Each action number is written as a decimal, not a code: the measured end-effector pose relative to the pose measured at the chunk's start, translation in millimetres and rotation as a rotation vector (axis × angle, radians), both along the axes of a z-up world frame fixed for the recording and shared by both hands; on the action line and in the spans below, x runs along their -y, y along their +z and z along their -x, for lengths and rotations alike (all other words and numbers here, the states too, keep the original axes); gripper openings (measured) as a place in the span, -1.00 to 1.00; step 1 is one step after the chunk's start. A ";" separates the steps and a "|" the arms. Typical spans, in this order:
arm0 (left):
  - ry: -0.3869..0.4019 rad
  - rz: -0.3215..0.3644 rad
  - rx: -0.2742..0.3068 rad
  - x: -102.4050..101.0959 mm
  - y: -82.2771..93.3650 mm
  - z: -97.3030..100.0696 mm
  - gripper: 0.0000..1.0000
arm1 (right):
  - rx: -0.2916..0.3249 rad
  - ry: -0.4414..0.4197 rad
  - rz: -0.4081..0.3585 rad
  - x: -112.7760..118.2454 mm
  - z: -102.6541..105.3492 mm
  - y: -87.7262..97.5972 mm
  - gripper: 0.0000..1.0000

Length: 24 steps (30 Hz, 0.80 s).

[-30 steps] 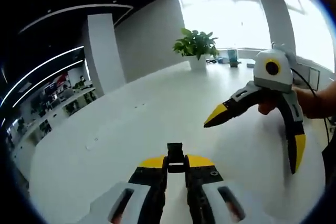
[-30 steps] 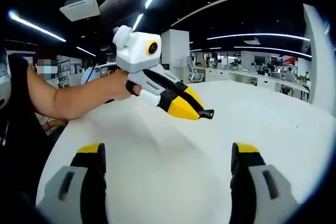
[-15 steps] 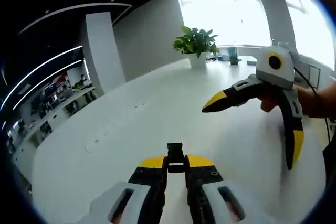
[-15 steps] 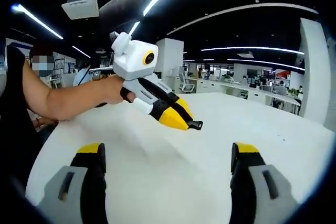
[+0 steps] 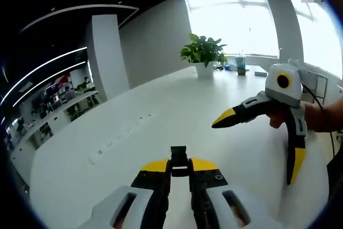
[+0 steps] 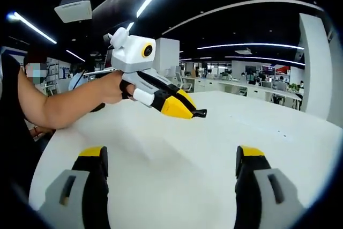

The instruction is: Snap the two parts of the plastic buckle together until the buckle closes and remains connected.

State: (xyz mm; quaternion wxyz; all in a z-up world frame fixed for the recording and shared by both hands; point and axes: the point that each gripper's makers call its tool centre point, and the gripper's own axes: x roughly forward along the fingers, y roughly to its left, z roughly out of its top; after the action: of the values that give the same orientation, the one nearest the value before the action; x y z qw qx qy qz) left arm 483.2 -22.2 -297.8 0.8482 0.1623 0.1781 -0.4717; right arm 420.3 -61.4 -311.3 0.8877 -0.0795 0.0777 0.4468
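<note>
A small black buckle part [image 5: 179, 157] sticks out past the yellow tips of my left gripper [image 5: 179, 167], which is shut on it above the white table [image 5: 134, 132]. In the right gripper view that same left gripper [image 6: 186, 112] is held in a hand at upper left, the black buckle part [image 6: 200, 113] poking from its tip. My right gripper [image 6: 171, 154] stands open with nothing between its fingers. It enters the left gripper view from the right, the right gripper [image 5: 259, 142] spread wide, off to the right of the buckle part and apart from it.
A potted plant [image 5: 202, 53] and small items stand at the table's far end by bright windows. A row of sockets [image 5: 115, 142] is set into the tabletop. A person's arm [image 6: 64, 105] reaches in from the left. Office desks [image 6: 257, 87] lie beyond.
Both cameras have drifted a little. The right gripper sits slightly further right and lower in the left gripper view. Left stays shut on the buckle part, right stays open.
</note>
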 end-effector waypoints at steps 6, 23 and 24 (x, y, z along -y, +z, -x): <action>0.007 -0.003 0.003 -0.9 0.0 -4.4 -0.78 | 0.002 -0.006 0.007 0.5 -1.5 -2.3 1.00; 0.017 0.007 -0.016 -0.2 -9.5 -17.8 -0.78 | -0.031 -0.050 0.020 8.9 -8.0 -10.2 0.99; 0.017 0.007 -0.016 0.1 -9.5 -18.8 -0.78 | -0.031 -0.053 0.022 9.3 -8.3 -10.3 0.99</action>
State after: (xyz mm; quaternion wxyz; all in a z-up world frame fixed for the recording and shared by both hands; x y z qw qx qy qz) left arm 502.0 -22.3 -307.3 0.8513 0.1541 0.1845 -0.4664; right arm 428.6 -70.8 -321.6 0.8970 -0.0802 0.0982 0.4234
